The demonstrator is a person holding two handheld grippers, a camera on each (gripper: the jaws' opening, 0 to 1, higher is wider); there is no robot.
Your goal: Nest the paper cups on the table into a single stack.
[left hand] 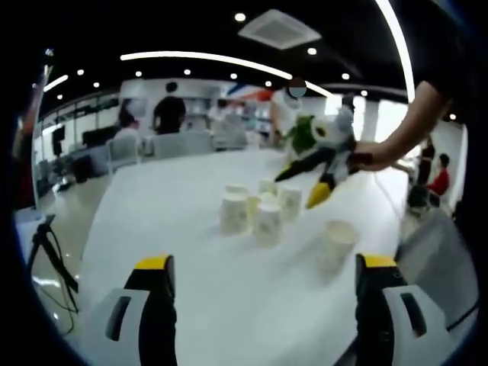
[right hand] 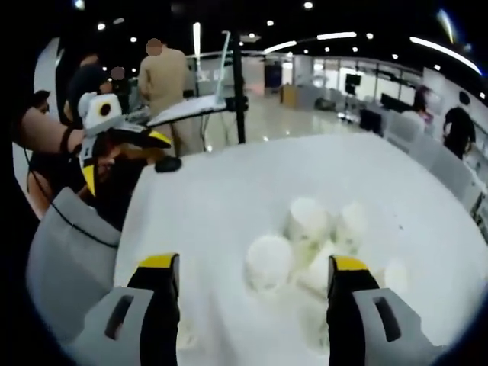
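Both tongs stand wide and hold nothing. In the left gripper view the left gripper (left hand: 263,286) has yellow-tipped black jaws on grey bodies, spread well apart over bare white table (left hand: 152,221). In the right gripper view the right gripper (right hand: 255,286) is spread the same way, with the cups between and just beyond its jaw tips.

Ahead of the left jaws stands a cluster of paper cups (left hand: 259,206), upright, close together, some touching. A lone cup (left hand: 339,238) stands apart, nearer the right-hand jaw. Beyond the cluster the right gripper comes in from the right, jaws pointed down towards the cups.

Judging from this, the nesting has hardly begun: no cup sits clearly inside another, though blur hides any short stack. All the gathering is left.

The cups are pale, matt, tapered cylinders with rolled rims; thin paper, likely light and easily crushed. The tabletop looks smooth and faintly glossy. Past it is an office with chairs and people standing.
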